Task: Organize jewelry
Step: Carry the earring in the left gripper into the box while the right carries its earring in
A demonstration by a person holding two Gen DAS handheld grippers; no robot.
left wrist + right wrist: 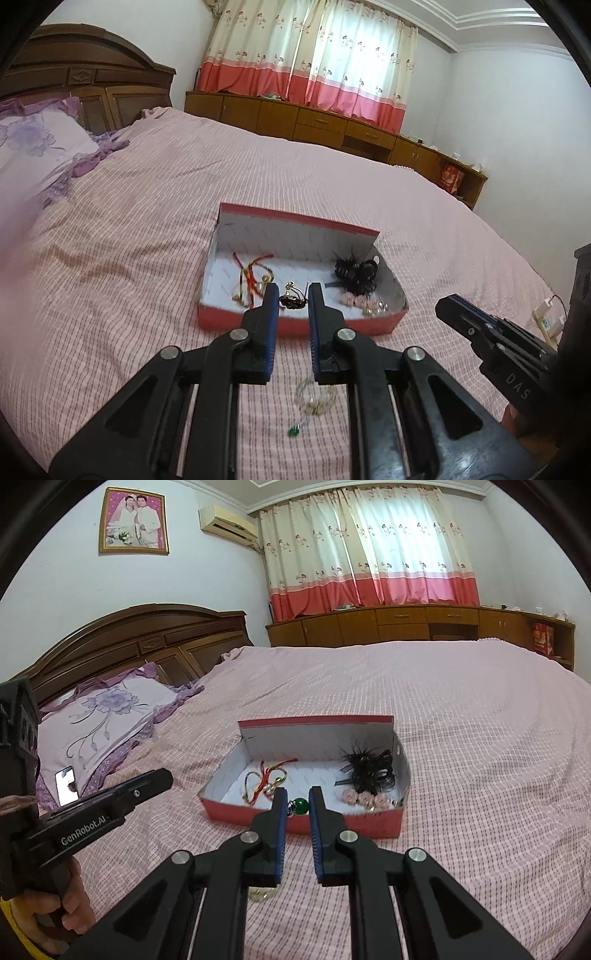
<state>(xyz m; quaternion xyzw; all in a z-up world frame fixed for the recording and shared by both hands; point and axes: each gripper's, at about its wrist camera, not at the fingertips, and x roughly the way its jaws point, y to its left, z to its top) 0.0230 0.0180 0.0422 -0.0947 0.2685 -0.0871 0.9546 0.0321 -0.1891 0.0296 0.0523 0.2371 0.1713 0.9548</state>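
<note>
Looking along the left gripper (292, 291), its two blue-padded fingers stand narrowly apart with nothing between them, tips over the near wall of the red box (295, 325). Box sits mid-bed on the pink bedspread (147, 240), long axis running left to right, lid flap standing up along the far side. Inside: a red and yellow cord bracelet (249, 275) at the left end, a dark gold-trimmed piece (293, 300) at the near wall just past the fingertips, a black feathery hair tie cluster (356, 273) at the far right, pink flower pieces (352, 300) near right. Outside the box, on the spread under the fingers, lies a clear bead bracelet (314, 397) with a small green charm (293, 430) trailing toward the camera. Open bedspread on all sides of the box. The right gripper (448, 308) shows at the right edge, well clear of the box; I cannot tell its gap from this side.

From the right wrist, the right gripper (295, 799) also shows a narrow empty gap, tips at the near wall of the red box (332, 825). A green bead (301, 806) shows between the tips, past them in the box. Cord bracelet (264, 779) left, black hair ties (369, 768) far right, pink flowers (364, 797) near right. Clear bead bracelet (263, 892) peeks from under the left finger. The left gripper (162, 775) reaches in from the left, apart from the box. A purple pillow (103, 720) lies far left by the wooden headboard (147, 638).
</note>
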